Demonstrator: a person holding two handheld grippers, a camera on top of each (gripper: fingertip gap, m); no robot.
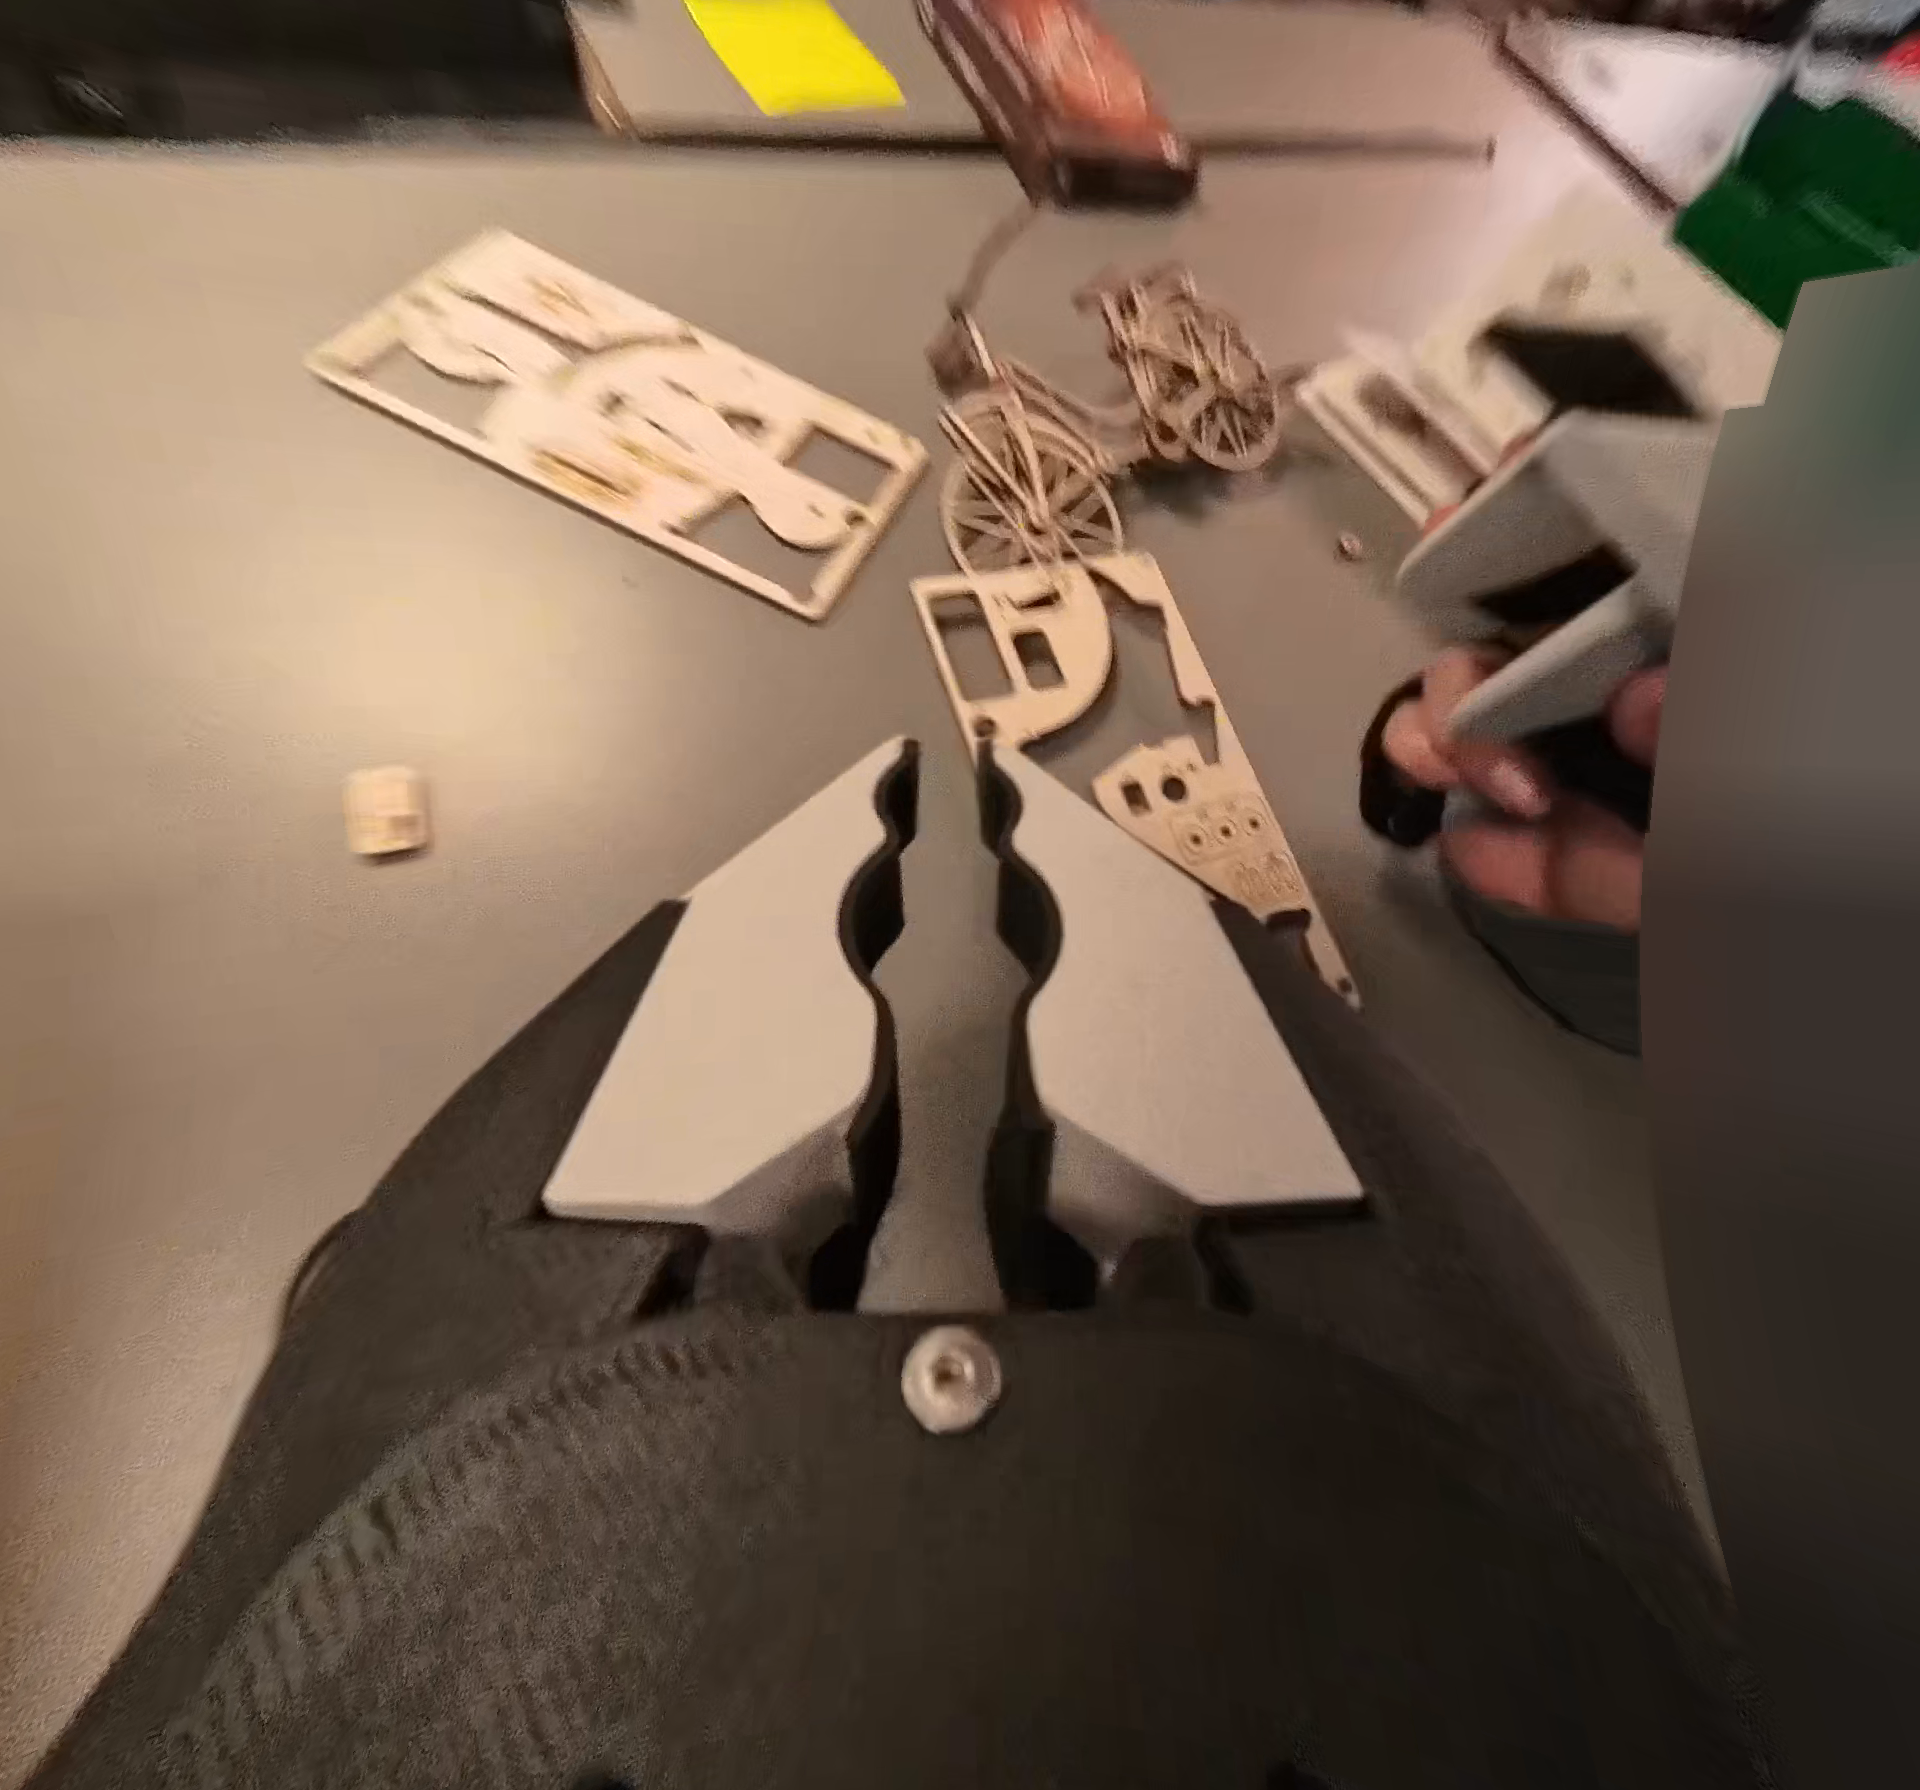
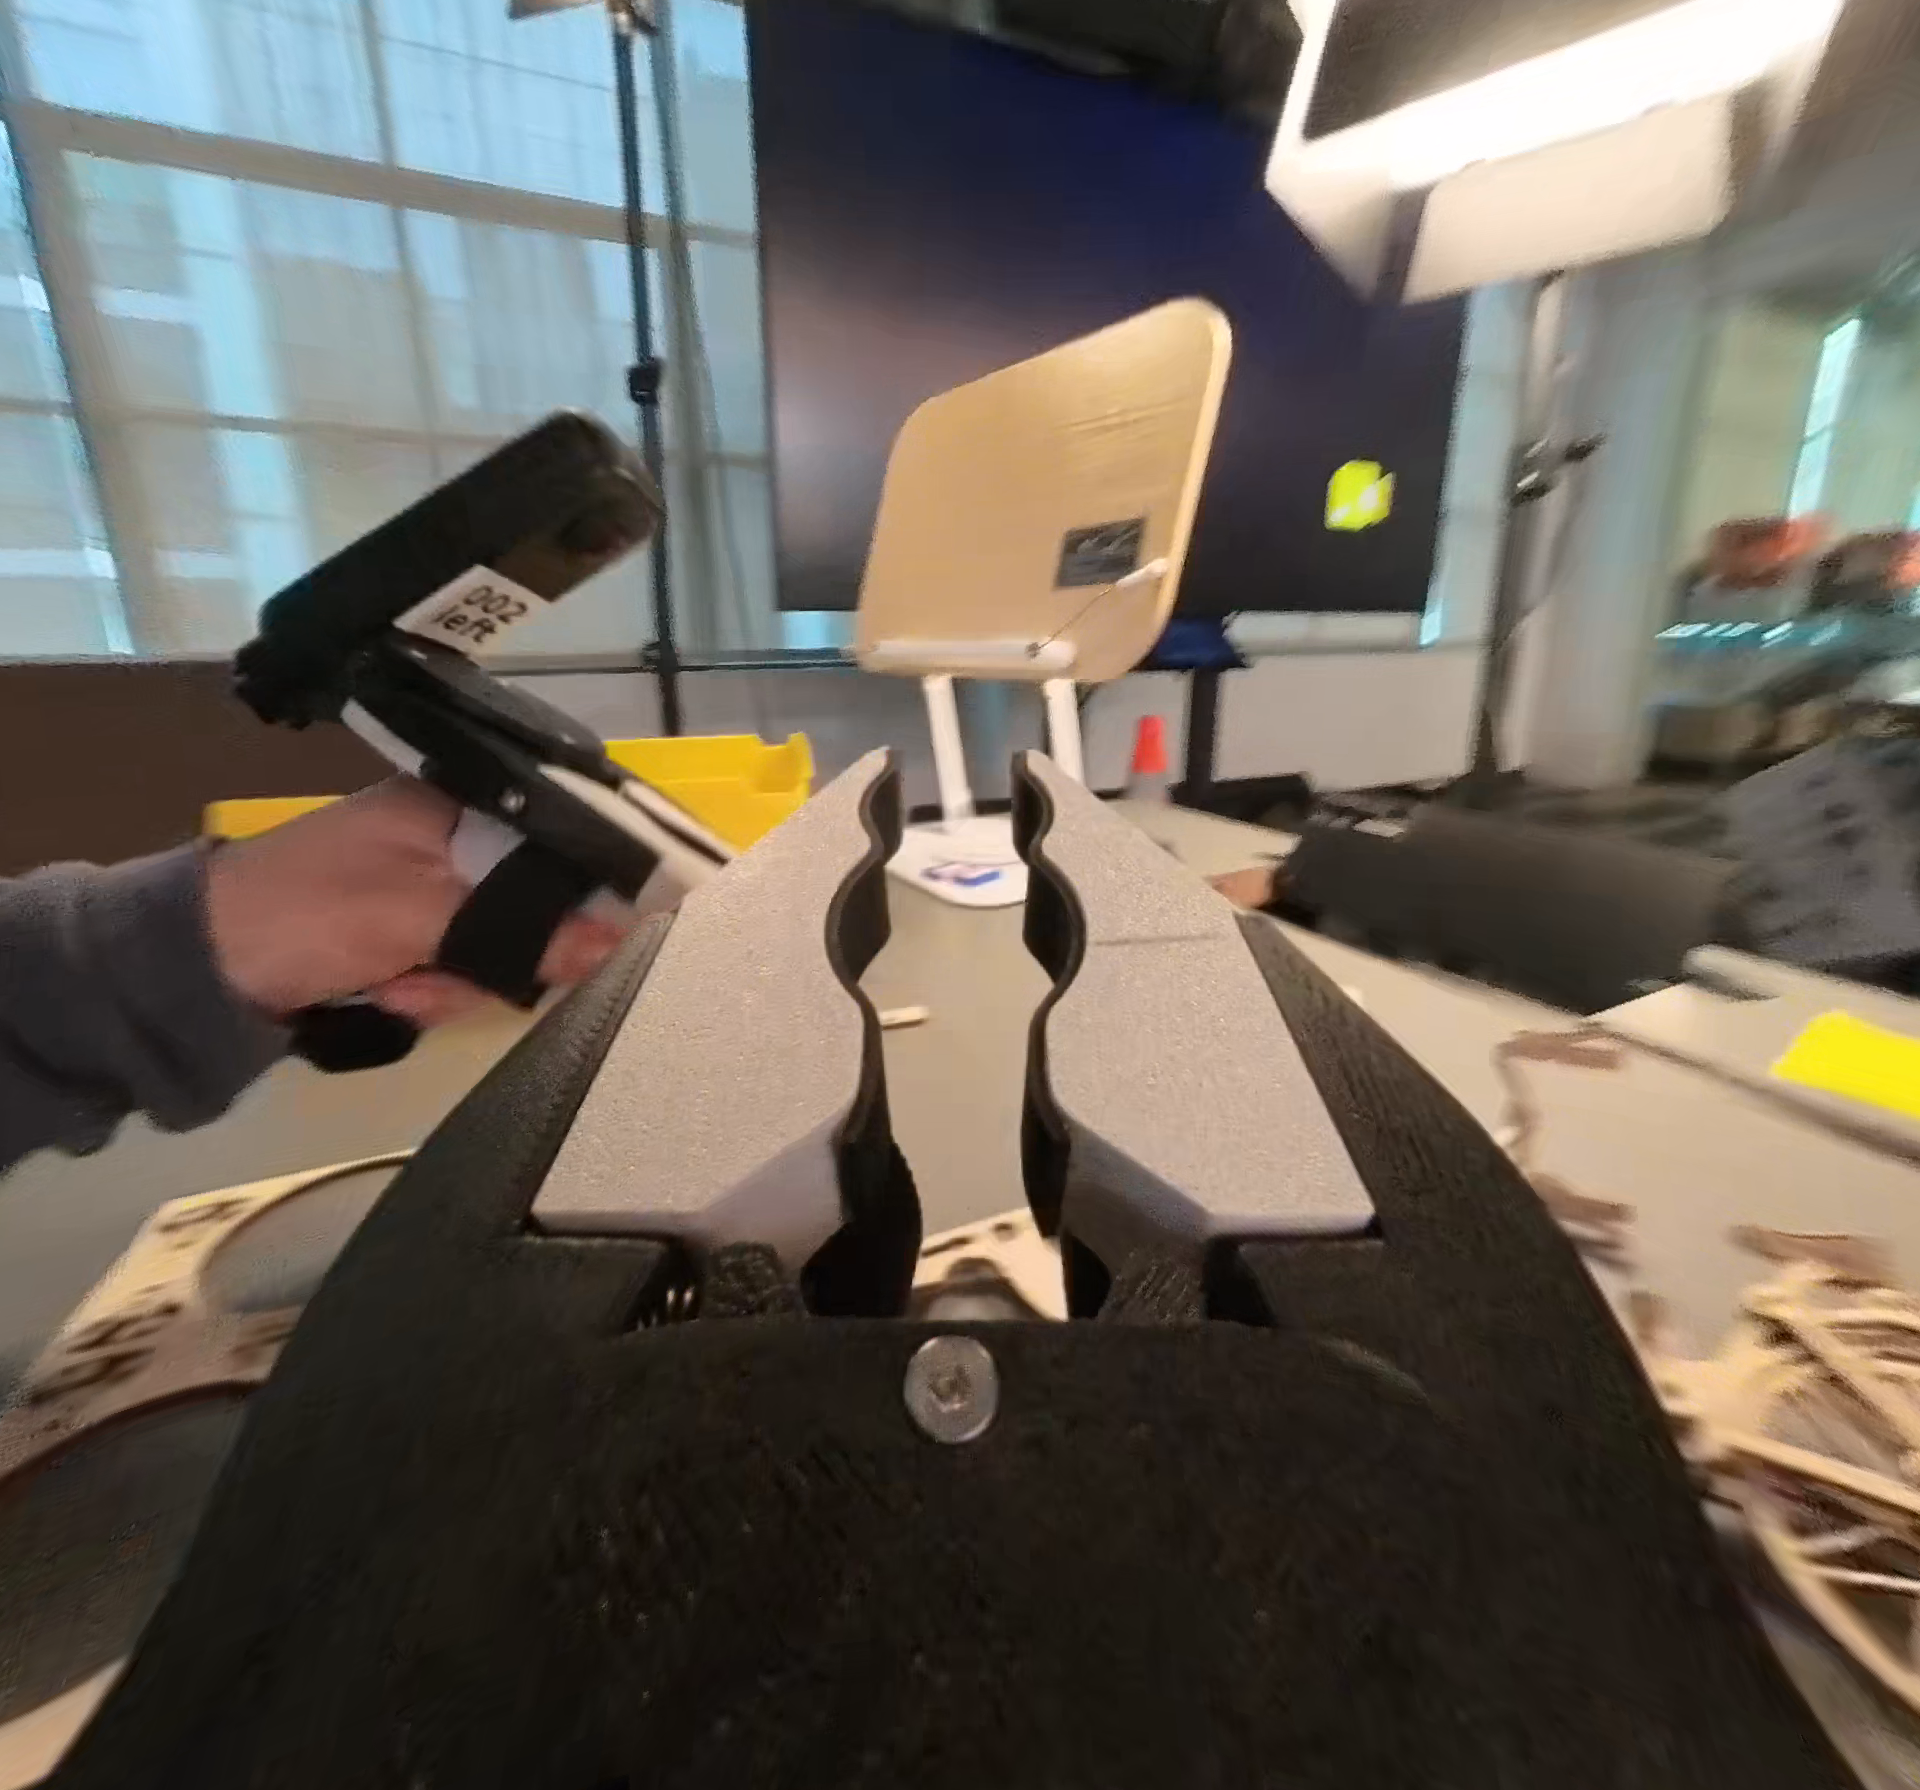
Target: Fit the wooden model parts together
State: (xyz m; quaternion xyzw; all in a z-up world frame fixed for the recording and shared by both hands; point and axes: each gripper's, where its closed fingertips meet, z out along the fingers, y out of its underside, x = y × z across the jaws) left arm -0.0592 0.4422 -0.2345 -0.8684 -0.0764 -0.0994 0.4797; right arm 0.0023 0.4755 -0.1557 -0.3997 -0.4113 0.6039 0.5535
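While both my 2 grippers, left (image 1: 948,772) and right (image 2: 954,784), hang slightly parted and empty, the pale laser-cut wooden sheet (image 1: 1049,665) lies just beyond the left tips; a blurred, hasty pinch could snap its thin tabs.

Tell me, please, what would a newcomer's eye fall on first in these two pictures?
Probably the left tool, open and empty, pointing down at the grey table strewn with pale wooden model parts: a cut-out sheet at left, a narrower sheet just past its tips, and a half-built spoked-wheel model beyond. The right tool, also open and empty, points up toward a tan board on a white stand.
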